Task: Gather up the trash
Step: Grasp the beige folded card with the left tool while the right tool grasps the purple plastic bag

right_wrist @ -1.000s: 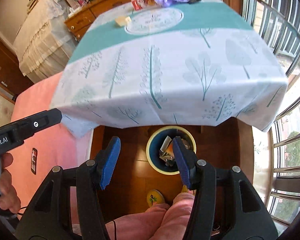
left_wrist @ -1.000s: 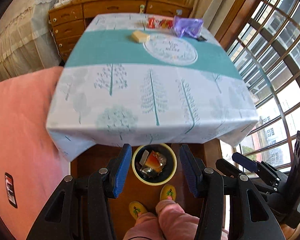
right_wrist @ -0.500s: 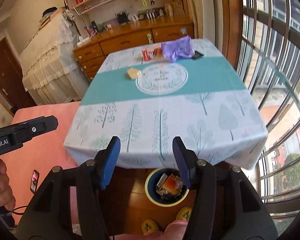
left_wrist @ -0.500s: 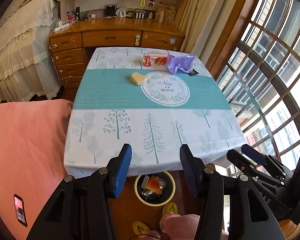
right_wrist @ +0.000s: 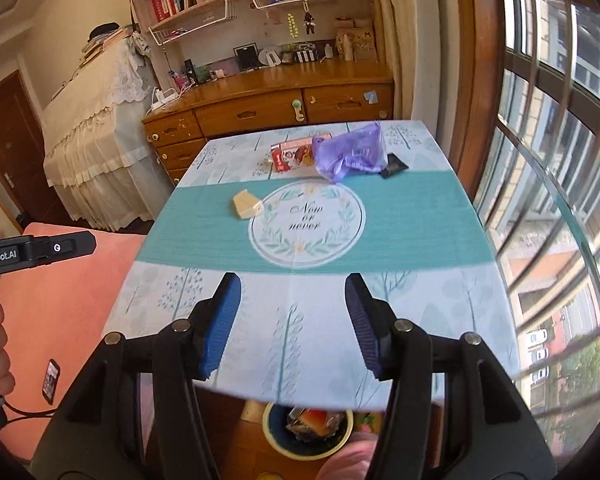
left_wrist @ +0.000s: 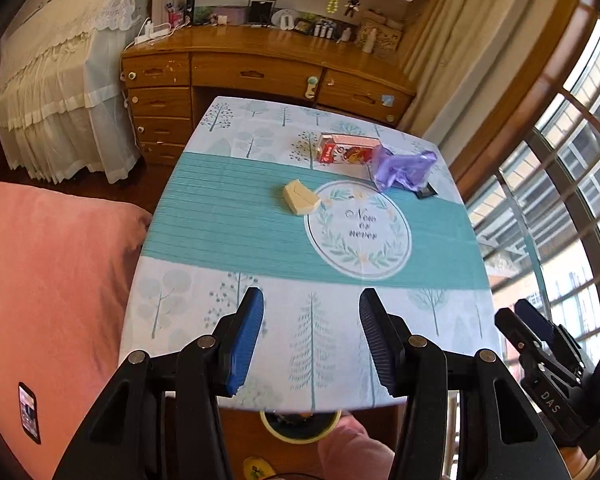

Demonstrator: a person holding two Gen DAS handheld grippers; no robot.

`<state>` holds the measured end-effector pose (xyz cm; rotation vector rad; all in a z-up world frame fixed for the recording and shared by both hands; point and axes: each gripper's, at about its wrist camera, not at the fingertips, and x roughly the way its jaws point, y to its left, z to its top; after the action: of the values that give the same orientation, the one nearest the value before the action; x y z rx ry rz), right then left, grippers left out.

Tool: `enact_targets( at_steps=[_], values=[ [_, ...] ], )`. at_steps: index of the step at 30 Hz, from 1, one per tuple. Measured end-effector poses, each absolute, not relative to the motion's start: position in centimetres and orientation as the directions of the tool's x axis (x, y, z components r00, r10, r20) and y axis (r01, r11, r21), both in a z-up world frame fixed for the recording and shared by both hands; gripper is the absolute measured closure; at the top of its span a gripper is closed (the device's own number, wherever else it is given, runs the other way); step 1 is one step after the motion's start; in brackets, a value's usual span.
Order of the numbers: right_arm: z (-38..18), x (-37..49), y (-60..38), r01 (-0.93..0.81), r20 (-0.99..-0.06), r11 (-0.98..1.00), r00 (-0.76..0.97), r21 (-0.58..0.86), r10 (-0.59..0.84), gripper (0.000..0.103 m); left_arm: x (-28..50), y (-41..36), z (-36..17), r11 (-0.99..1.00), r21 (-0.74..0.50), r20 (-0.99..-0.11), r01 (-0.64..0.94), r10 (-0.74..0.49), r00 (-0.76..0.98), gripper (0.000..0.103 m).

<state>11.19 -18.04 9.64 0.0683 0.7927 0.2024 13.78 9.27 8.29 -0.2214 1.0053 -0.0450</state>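
With both our left gripper (left_wrist: pixel 311 342) and right gripper (right_wrist: pixel 292 320) spread wide and empty over the near table edge, the crumpled purple plastic bag (right_wrist: pixel 350 152) lies well ahead, far-right, nearer our right hand.

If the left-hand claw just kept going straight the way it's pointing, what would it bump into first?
Probably the bare tablecloth. The left gripper is open and empty, angled down toward the table. The yellow wedge lies farther along; depth is hard to judge.
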Motion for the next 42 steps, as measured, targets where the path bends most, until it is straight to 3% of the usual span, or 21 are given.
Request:
enact_targets(
  at_steps=[9,21,28,35,37,38,39,42],
  values=[
    [8.3,28.9,-24.0,-0.28,-0.723,0.955,0.641,0.094,0.259,0.052,28.6,5.8,3.8,0.948,-0.2,-0.899,-0.247,-0.077,0.431,0.052],
    [1.4,50.3,-27.8,-0.472,-0.774,0.867,0.605,-0.158,0.188,0.045,41.6,3.9,-5.4,0.93,-0.086,-0.966,-0.356,0.009,0.258,0.052],
    [-3.6,53.3,-24.4,-0.664,-0.791,0.671,0.582,-0.33,0.188,0.043,44.5,4.6,-9.5,0.912,-0.063,-0.98,-0.406,0.019,0.196,0.052],
    [-7.8,55.7,-22.3,-0.749,-0.836,0.587,0.508,-0.308,0.209,0.043,46.1,5.4,-12.5,0.896,-0.037,-0.991,-0.443,0.024,0.133,0.052],
    [-8.4,55.8,-22.0,-0.763,-0.844,0.584,0.484,-0.278,0.23,0.048,46.5,5.7,-13.2,0.887,-0.049,-0.992,-0.46,0.011,0.127,0.052],
    [-8.7,55.9,-22.0,-0.768,-0.849,0.582,0.473,-0.266,0.236,0.064,46.6,5.8,-13.4,0.883,-0.051,-0.992,-0.467,0.007,0.123,0.052],
    [-9.2,56.1,-22.0,-0.773,-0.858,0.581,0.459,-0.257,0.232,0.072,46.7,5.9,-13.7,0.879,-0.053,-0.993,-0.474,0.004,0.119,0.052],
    [-9.8,55.1,-21.7,-0.779,-0.86,0.58,0.447,-0.237,0.249,0.081,47.0,6.0,-14.5,0.873,-0.056,-0.994,-0.484,-0.004,0.109,0.052]
  ],
)
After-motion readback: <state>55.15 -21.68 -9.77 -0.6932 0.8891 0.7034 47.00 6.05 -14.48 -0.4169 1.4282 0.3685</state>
